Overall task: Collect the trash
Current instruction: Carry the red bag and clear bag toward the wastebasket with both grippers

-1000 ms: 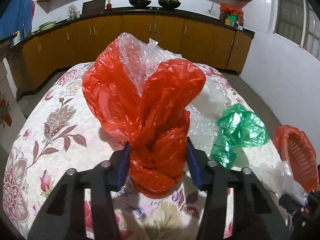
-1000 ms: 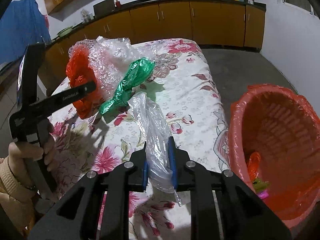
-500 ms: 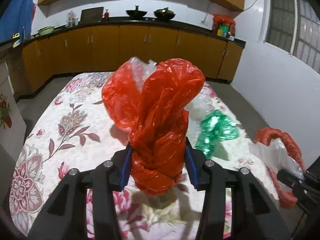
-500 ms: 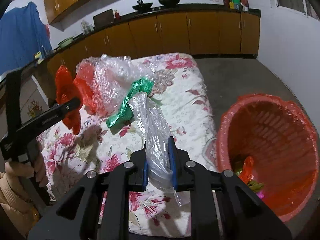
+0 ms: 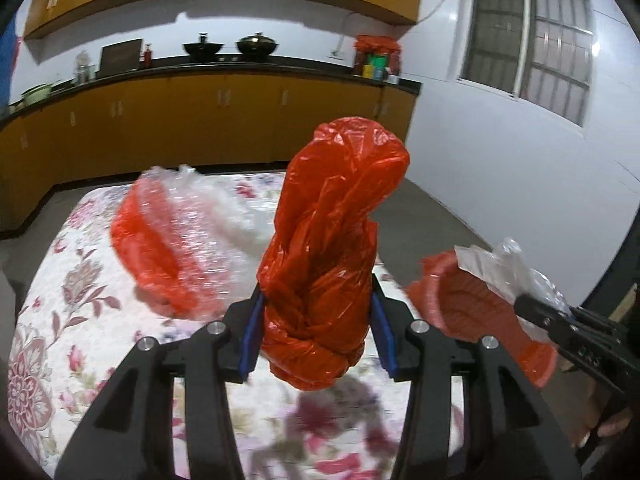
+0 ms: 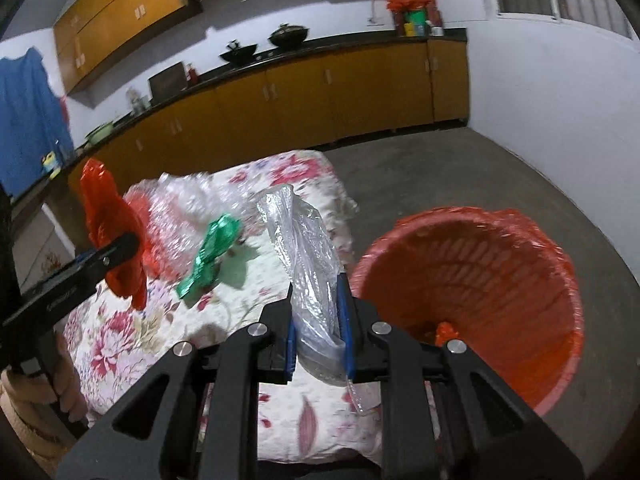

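Note:
My left gripper [image 5: 316, 332] is shut on a crumpled red plastic bag [image 5: 332, 248], held above the floral tablecloth [image 5: 60, 320]; it also shows at the left of the right wrist view [image 6: 112, 236]. My right gripper [image 6: 318, 340] is shut on a clear plastic bag [image 6: 308, 264], held beside the rim of the red-lined trash basket [image 6: 480, 280]. The basket also shows in the left wrist view [image 5: 472, 304]. A clear bubble-wrap bundle with red plastic [image 5: 180, 248] and a green plastic wrapper [image 6: 212, 256] lie on the table.
The basket stands off the table's right edge on the grey floor [image 6: 440, 168]. Orange cabinets under a dark counter [image 5: 200, 120] run along the far wall. A white wall with a window [image 5: 528, 48] is at the right.
Both grippers have lifted and swung right toward the basket with their bags. The bubble-wrap bundle and green wrapper stay on the table, now farther left in view.

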`<state>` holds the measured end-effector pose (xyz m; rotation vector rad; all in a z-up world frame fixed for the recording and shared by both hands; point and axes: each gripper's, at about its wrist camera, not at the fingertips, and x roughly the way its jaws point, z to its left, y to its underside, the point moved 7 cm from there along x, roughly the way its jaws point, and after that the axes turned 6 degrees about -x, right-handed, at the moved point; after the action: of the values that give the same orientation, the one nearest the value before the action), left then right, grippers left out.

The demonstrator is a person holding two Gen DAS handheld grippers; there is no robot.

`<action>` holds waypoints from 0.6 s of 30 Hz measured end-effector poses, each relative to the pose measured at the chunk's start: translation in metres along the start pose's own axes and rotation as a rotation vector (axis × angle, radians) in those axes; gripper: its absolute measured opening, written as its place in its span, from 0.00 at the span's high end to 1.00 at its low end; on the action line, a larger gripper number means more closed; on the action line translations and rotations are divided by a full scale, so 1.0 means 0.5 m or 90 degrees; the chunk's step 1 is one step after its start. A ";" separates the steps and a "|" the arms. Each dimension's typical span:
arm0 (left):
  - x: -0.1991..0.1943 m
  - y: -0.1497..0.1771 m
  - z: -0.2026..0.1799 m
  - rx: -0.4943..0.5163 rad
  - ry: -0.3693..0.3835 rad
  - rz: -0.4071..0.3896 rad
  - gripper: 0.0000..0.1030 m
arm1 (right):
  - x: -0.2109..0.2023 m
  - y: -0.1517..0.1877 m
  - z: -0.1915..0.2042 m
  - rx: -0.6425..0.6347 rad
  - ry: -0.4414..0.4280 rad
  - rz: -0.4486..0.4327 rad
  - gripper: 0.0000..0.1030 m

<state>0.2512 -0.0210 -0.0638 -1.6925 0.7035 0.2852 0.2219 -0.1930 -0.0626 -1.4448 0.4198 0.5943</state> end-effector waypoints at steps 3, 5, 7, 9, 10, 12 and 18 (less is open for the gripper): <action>0.003 0.003 -0.040 0.008 0.027 0.007 0.55 | -0.014 -0.003 -0.035 0.020 0.014 -0.008 0.82; 0.007 0.005 -0.068 0.015 0.045 0.013 0.55 | -0.023 -0.003 -0.056 0.031 0.022 -0.011 0.82; 0.011 0.008 -0.088 0.020 0.059 0.018 0.55 | -0.031 -0.004 -0.077 0.044 0.029 -0.015 0.83; 0.016 0.010 -0.115 0.026 0.075 0.023 0.55 | -0.037 -0.003 -0.092 0.054 0.035 -0.018 0.83; 0.018 0.011 -0.126 0.029 0.082 0.024 0.55 | -0.040 -0.003 -0.101 0.060 0.038 -0.020 0.83; 0.021 0.015 -0.152 0.037 0.097 0.028 0.55 | -0.047 -0.004 -0.117 0.070 0.045 -0.024 0.83; 0.040 0.022 -0.224 0.059 0.135 0.041 0.55 | -0.059 -0.007 -0.160 0.096 0.062 -0.036 0.83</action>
<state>0.2397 -0.1344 -0.0558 -1.6280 0.9152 0.1171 0.2075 -0.2762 -0.0493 -1.3403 0.4894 0.4384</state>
